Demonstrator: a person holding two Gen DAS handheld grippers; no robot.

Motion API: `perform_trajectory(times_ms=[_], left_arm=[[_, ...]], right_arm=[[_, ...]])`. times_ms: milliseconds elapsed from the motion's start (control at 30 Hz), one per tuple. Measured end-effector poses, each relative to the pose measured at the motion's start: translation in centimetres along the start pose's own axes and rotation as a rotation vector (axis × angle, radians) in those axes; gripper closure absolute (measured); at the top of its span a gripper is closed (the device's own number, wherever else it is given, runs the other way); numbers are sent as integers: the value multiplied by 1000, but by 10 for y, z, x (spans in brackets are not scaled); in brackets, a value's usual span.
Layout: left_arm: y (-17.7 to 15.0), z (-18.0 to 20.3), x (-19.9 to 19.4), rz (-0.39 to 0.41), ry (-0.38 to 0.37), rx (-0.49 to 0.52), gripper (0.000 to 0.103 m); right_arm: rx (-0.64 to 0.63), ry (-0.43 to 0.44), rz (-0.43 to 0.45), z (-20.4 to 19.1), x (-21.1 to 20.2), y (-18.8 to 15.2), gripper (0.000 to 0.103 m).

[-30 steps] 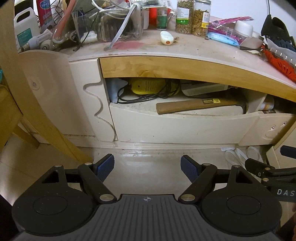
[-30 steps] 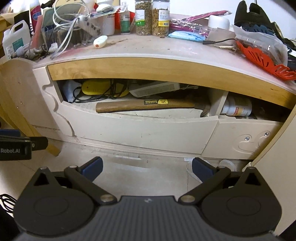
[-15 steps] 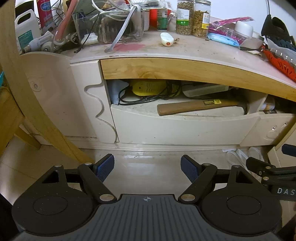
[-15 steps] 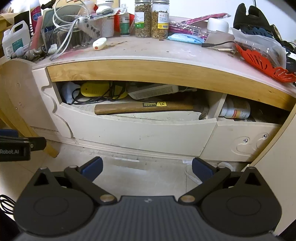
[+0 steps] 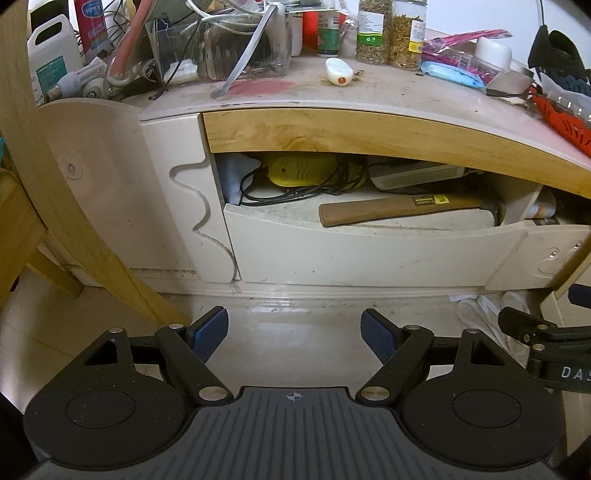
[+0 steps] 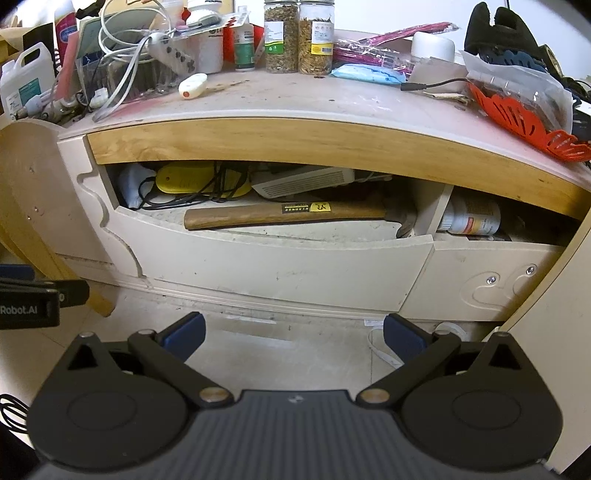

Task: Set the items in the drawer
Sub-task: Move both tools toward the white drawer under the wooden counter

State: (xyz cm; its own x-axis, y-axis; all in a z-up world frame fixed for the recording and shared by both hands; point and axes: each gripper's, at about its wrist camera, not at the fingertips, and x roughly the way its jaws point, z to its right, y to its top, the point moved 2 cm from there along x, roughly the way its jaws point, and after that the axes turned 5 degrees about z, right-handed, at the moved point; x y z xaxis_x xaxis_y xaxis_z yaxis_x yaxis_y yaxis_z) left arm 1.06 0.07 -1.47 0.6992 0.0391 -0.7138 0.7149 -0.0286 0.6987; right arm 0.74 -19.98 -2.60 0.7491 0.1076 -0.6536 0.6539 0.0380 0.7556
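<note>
A cream drawer (image 5: 369, 254) (image 6: 280, 266) stands partly open under the wooden desk edge. In it lie a wooden-handled hammer (image 5: 402, 208) (image 6: 288, 214), a yellow device (image 5: 303, 170) (image 6: 195, 181) with black cables and a white box (image 6: 306, 182). My left gripper (image 5: 294, 334) is open and empty, low over the floor in front of the drawer. My right gripper (image 6: 293, 334) is open and empty, also low in front of the drawer. A small white oval item (image 5: 337, 72) (image 6: 192, 85) lies on the desk top.
The desk top holds jars (image 6: 299, 35), a cable tangle (image 5: 221, 48), a white jug (image 5: 48, 55) and an orange plastic piece (image 6: 517, 118). A wooden chair leg (image 5: 70, 206) slants at left. A second drawer (image 6: 480, 280) at right holds a white bottle (image 6: 471, 219).
Both grippers have risen a little and eased back, so the desk and drawer sit lower in view. Both stay open and empty.
</note>
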Motion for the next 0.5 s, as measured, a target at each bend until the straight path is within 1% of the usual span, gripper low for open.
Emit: perform_trajectory(times_ms=[267,500], left_arm=[[2,-4,12,-20,16,-5,24],[5,1,23,-12,2,55,24]], right_arm=[[23,-25,-1,7,9,4,0],[26,-42,-12,11,20,8,0]])
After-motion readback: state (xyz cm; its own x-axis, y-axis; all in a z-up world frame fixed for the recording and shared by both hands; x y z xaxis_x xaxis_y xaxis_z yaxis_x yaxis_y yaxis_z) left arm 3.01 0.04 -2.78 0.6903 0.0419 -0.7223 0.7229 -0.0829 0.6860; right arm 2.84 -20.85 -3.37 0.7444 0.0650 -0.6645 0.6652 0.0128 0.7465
